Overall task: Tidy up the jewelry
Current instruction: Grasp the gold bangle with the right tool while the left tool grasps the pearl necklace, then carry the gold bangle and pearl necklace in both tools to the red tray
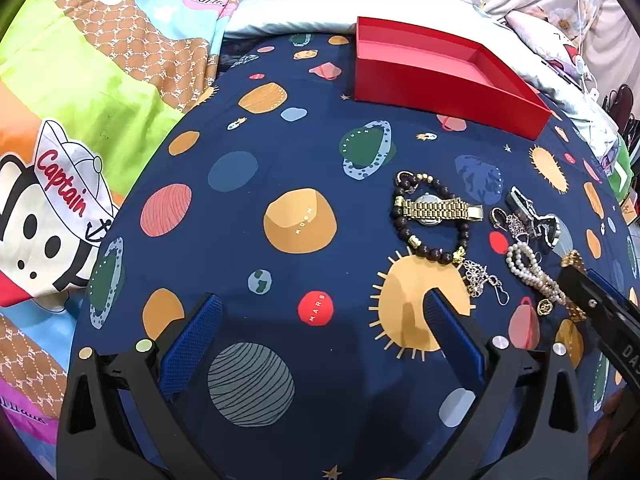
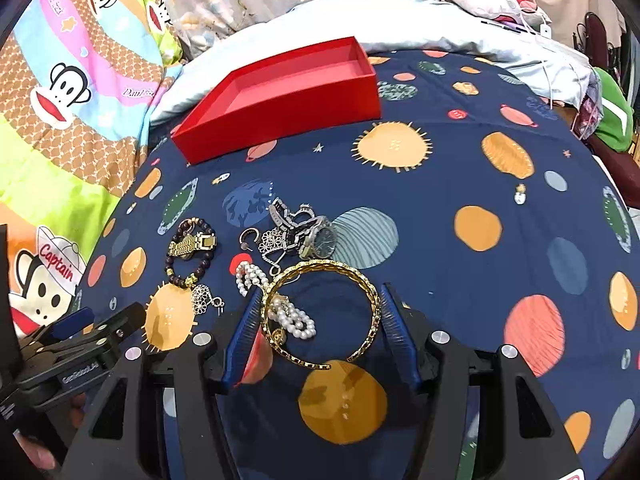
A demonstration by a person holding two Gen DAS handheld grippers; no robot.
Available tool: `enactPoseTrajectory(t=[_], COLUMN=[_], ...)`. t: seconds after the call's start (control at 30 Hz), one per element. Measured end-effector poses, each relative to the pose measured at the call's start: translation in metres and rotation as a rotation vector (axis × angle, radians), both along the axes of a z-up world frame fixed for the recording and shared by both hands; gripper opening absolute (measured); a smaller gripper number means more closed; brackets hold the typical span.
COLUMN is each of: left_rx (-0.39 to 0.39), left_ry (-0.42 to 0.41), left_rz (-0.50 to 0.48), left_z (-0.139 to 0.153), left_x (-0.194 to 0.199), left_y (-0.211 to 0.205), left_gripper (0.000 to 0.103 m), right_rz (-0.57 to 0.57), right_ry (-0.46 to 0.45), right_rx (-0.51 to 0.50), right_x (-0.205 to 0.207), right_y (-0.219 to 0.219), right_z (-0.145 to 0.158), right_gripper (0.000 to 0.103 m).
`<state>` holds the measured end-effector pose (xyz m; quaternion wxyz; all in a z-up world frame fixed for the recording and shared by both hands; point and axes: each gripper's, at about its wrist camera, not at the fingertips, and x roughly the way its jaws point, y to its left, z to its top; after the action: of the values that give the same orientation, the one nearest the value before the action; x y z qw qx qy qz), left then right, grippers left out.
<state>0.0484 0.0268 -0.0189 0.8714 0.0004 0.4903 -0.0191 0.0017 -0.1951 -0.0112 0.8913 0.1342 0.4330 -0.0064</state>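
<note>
Two grippers are working over a navy planet-print cloth (image 2: 460, 184) on which a cluster of jewelry is lying. Right gripper (image 2: 318, 312) is gripping a gold bangle (image 2: 320, 276) between its blue pads (image 2: 394, 328), which are pressing on the bangle's two sides; the bangle is sitting over a pearl strand (image 2: 294, 322). Left gripper (image 1: 320, 320) is hovering with its jaws spread wide and nothing between them, just beside the cluster. Lying near the pearls are a dark bead bracelet (image 1: 430, 248) with a gold watch (image 1: 434, 208) across it, a silver watch (image 2: 318, 236), and small silver pieces. Well apart, at the cloth's far edge, a red box (image 2: 280, 100) is sitting open, holding nothing visible.
</note>
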Motion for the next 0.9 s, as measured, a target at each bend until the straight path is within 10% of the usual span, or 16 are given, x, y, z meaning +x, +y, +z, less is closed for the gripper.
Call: enactPoseTrajectory(t=[0.9], left_rx=[-0.084], left_ry=[0.013], left_rz=[-0.182], left_z=[0.013], left_x=[-0.003], left_y=[-0.113], left_gripper=[0.098], right_rz=[-0.139], right_ry=[-0.006], right_rx=[-0.071], right_x=[-0.050], right_y=[-0.059], right_z=[0.016], right_gripper=[0.058])
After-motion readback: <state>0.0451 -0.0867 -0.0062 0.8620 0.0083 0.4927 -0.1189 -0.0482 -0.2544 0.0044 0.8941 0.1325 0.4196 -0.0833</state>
